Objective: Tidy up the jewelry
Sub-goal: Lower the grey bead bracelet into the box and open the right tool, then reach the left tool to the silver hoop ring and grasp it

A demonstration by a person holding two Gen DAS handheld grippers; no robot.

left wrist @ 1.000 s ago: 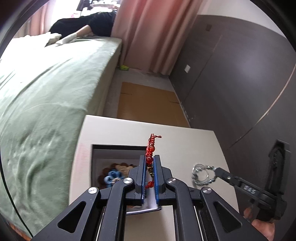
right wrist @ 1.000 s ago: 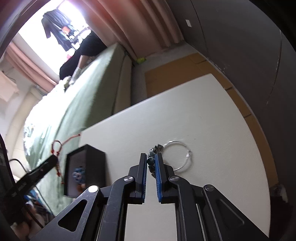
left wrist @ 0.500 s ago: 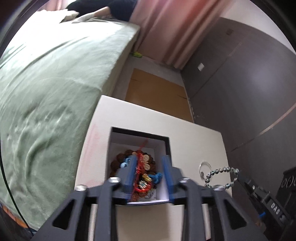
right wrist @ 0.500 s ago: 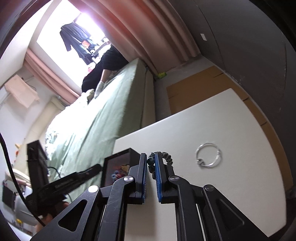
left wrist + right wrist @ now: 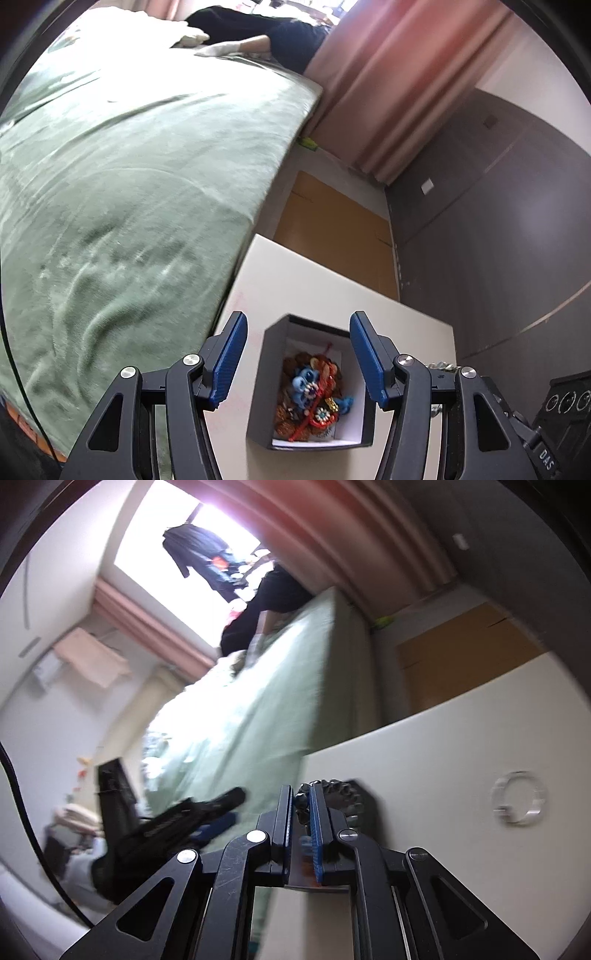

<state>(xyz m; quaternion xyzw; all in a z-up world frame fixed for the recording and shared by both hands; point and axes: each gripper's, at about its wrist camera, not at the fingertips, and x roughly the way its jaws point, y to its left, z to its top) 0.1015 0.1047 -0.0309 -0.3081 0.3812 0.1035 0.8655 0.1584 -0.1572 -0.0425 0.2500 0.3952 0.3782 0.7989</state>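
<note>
Tools differ: left tool (image 5: 297,358) gapes empty above the jewelry box (image 5: 258,398), right tool (image 5: 301,812) pinches a beaded bracelet (image 5: 332,794).

box (image 5: 258,384): small, black outside, white-lined, lid off; stands on the white tabletop (image 5: 325,291) near its edge toward the bed, mouth up.
box contents: a heap of jewelry (image 5: 314,397) fills the floor of the box, with brown beads, red cord, blue beaded pieces and a gold bit; a red cord end trails toward 12 o'clock.
bead bracelet (image 5: 332,788): dark, round beads, blurred; pinched between the right gripper's (image 5: 301,805) jaws, its loop sticking out toward 1 o'clock above the tabletop.
ring (image 5: 519,801): thin silver hoop, blurred, lying flat on bare tabletop at 3 o'clock of the bracelet, well apart from it.
</note>
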